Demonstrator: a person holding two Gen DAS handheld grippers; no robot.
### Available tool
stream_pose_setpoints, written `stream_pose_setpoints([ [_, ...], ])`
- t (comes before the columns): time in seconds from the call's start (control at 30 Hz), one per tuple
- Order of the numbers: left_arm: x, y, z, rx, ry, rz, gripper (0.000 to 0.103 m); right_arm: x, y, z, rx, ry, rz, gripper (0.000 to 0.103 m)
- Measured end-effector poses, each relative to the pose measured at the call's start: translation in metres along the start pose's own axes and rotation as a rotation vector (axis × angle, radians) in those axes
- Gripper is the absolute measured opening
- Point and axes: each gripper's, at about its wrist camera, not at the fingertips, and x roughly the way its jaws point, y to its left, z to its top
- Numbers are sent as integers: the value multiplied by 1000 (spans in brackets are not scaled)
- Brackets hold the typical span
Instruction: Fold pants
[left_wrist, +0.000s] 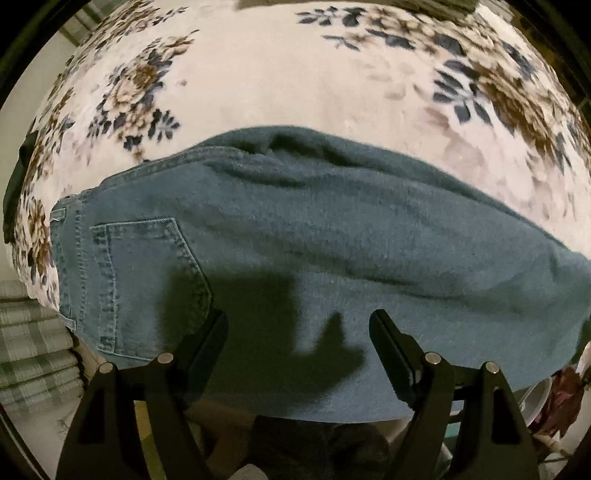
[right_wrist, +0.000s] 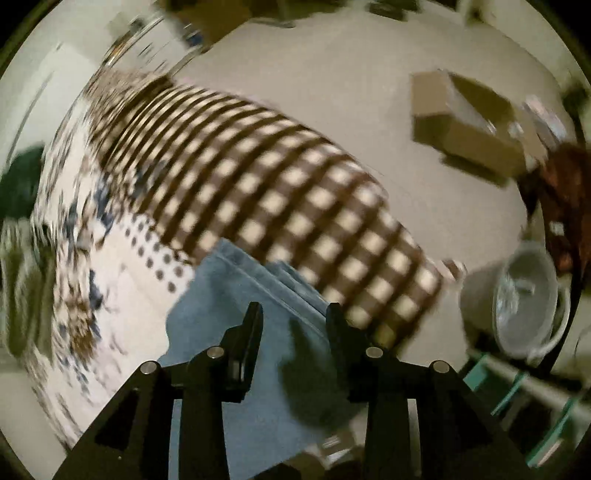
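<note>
Left claw (left_wrist: 298, 325) spread above jeans (left_wrist: 295, 240) near edge.

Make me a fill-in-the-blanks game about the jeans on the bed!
1. The jeans lie on a blanket printed with ____.
2. The stitched back ____ sits near the waistband.
3. The left gripper is ____ and holds nothing.
4. Beside the right gripper, the bedding has a ____ pattern.

Answers: flowers; pocket; open; checked
</note>
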Motion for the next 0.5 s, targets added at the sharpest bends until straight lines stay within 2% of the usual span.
stream_pose_setpoints([
  [0.07, 9, -1, -9, 5, 18, -2, 78, 4, -16, -13, 33, 34, 4, 38],
  [0.2, 26, -4, -20, 17, 42, 13, 78, 37, -36, -36, 108, 123, 20, 37],
  [0.23, 29, -5, -22, 22, 44, 16, 78, 44, -38, -41, 127, 121, 45, 34],
  [0.27, 32, -6, -25, 27, 46, 18, 78, 49, -38, -45, 129, 105, 57, 19],
  [0.3, 35, -7, -28, 34, 50, 22, 78, 50, -35, -47, 116, 88, 34, 7],
  [0.4, 42, -9, -37, 52, 51, 30, 78, 38, -28, -59, 74, 15, -48, 5],
  [0.5, 47, -10, -44, 66, 52, 38, 78, 13, -31, -70, 66, -23, -95, 5],
])
